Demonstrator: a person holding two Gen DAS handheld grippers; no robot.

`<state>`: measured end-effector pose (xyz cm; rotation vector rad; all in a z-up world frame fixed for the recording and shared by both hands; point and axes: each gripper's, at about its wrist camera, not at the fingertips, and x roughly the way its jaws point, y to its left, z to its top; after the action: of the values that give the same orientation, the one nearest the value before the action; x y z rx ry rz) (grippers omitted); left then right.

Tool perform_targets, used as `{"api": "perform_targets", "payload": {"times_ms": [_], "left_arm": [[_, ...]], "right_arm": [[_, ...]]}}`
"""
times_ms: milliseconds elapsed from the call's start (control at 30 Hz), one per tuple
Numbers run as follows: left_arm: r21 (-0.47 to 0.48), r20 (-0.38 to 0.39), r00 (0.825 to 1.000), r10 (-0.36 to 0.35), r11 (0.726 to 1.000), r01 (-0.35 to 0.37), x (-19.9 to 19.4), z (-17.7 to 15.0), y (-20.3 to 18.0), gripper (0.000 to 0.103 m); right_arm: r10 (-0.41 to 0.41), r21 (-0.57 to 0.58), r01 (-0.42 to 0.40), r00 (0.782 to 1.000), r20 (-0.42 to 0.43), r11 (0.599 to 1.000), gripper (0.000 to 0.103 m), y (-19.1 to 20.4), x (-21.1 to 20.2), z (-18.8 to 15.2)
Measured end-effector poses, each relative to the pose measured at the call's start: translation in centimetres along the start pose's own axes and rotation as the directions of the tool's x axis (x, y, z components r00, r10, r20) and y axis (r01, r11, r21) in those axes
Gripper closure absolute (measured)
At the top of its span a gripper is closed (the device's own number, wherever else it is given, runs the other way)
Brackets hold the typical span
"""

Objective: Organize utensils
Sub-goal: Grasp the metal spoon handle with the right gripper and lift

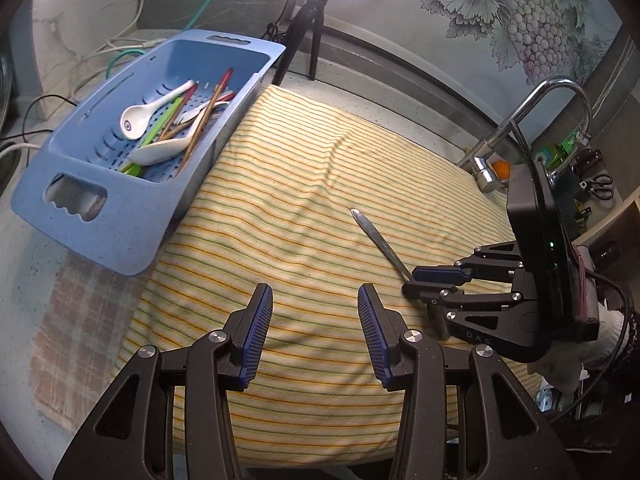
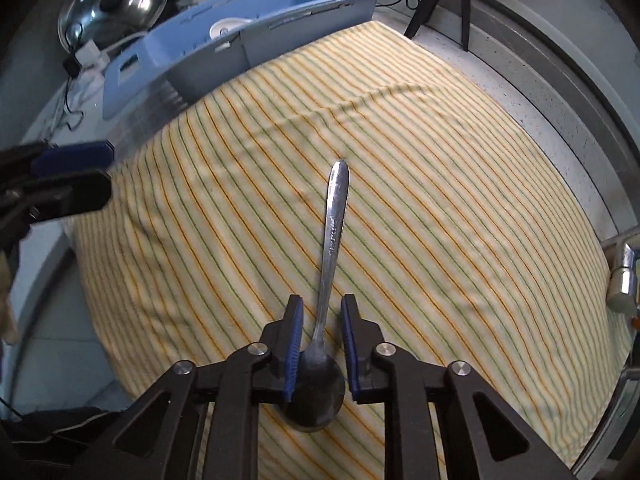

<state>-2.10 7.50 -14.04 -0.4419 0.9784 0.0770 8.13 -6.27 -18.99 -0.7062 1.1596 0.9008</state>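
Note:
A metal spoon lies on the striped yellow towel, handle pointing away. My right gripper is open with its jaws on either side of the spoon's neck, just above the bowl, not touching it. In the left wrist view the spoon's handle runs up from the right gripper. My left gripper is open and empty above the towel. A blue basket at the left holds white spoons, chopsticks and green utensils.
A tripod with a ring light stands behind the towel. A chrome faucet is at the right, with scissors and bottles beyond it. Cables run behind the basket. A metal pot lid lies past the basket.

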Motion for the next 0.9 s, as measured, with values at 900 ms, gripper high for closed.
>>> {"api": "perform_targets", "payload": {"times_ms": [900], "left_arm": [[0.087, -0.052, 0.998, -0.039, 0.995, 0.044, 1.3, 0.8, -3.3, 0.06]], "right_arm": [[0.34, 0.513, -0.335, 0.936, 0.088, 0.79, 0.101, -11.6, -0.1, -2.9]]}}
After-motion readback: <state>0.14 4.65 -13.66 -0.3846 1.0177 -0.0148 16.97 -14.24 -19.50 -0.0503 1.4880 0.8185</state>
